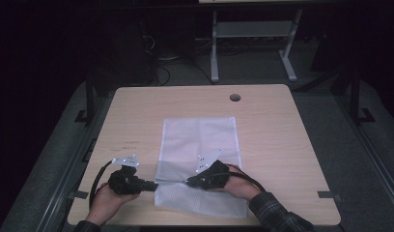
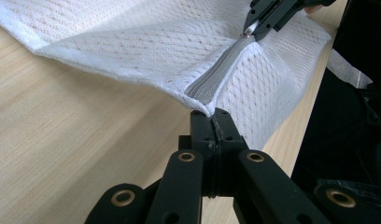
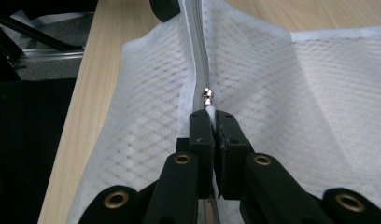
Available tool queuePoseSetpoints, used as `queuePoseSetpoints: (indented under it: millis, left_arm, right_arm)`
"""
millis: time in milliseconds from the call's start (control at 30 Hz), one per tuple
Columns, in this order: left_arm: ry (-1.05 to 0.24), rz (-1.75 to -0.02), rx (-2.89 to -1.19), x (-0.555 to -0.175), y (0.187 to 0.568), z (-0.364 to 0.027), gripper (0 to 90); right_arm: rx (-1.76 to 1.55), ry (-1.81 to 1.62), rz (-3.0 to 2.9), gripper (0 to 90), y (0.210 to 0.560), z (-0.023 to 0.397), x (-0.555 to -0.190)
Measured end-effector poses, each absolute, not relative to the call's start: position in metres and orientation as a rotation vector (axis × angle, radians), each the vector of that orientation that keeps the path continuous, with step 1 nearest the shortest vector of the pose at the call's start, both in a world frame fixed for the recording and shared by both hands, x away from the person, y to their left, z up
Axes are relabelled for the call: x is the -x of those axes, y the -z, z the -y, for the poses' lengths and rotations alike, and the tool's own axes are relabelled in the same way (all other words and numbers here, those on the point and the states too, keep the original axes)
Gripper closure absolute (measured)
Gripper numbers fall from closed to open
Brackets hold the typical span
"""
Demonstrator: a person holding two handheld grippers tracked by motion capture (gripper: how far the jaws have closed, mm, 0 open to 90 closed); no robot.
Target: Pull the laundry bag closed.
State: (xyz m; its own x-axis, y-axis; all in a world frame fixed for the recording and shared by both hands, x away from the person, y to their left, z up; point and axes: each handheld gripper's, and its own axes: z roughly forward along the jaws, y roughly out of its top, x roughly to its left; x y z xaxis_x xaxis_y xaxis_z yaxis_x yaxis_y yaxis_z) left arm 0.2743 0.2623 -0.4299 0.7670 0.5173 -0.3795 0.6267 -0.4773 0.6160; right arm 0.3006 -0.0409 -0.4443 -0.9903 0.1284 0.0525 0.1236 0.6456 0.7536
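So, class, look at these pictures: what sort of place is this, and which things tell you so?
Probably a lab or workshop set up for recording. A bare wooden table with a cable hole stands on grey carpet, cables trail behind it, and a white metal frame stands beyond in the dark.

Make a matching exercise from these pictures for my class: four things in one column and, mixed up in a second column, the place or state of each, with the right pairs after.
Things
1. left gripper
2. right gripper
3. mesh bag
4. round hole

Places or states
A. lies white on the wooden table, lifted along its zipper
B. shut on the zipper pull
C. in the tabletop beyond the bag, near the far edge
D. shut on the bag's corner at the zipper's end

Pairs: 1-D, 2-B, 3-A, 4-C
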Motion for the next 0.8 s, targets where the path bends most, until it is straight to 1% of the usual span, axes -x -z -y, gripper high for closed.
queuePoseSetpoints:
  millis: [800]
  left_arm:
    - [0.180,-0.858,-2.179,-0.275,0.430,-0.265,89.5]
  right_arm:
    - [-0.248,-1.274,-2.841,86.5,0.444,0.063,-0.300]
